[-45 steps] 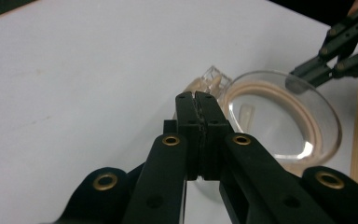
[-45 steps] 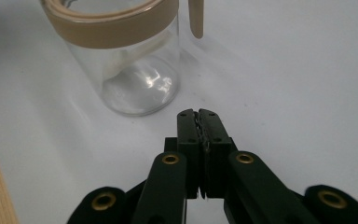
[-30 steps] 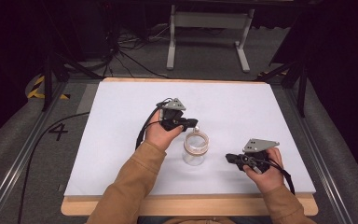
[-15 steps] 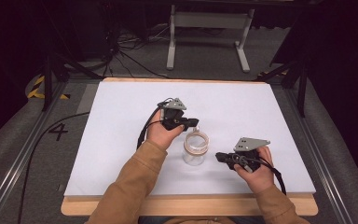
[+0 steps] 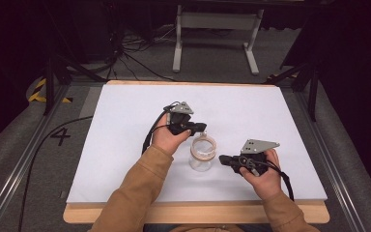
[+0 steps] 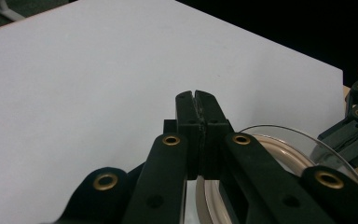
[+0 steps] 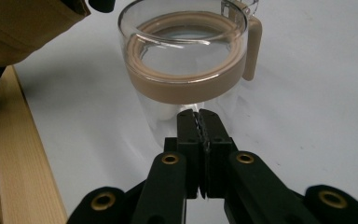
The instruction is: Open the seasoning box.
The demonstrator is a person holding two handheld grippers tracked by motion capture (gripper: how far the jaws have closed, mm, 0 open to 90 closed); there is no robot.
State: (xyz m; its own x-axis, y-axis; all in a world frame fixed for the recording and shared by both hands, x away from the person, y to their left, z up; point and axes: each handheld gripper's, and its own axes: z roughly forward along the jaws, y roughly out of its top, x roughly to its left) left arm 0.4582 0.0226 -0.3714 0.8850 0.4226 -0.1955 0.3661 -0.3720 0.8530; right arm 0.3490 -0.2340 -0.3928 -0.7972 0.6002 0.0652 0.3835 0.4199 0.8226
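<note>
Glass jar (image 5: 202, 153) stands between both grippers, jaws closed, seemingly gripping nothing.

A black numeral "4" (image 5: 60, 136) stands on the grey floor beside the table, well off to the left of the left gripper (image 5: 200, 127). No other writing is legible.

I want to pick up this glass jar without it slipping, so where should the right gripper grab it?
Probably the tan band below the jar's rim. The jar stands upright, and that band looks less slick than the clear glass under it. Come in level from the right gripper's side, where the wall faces it. Its jaws are shut now, so they must open first, wider than the jar.
</note>
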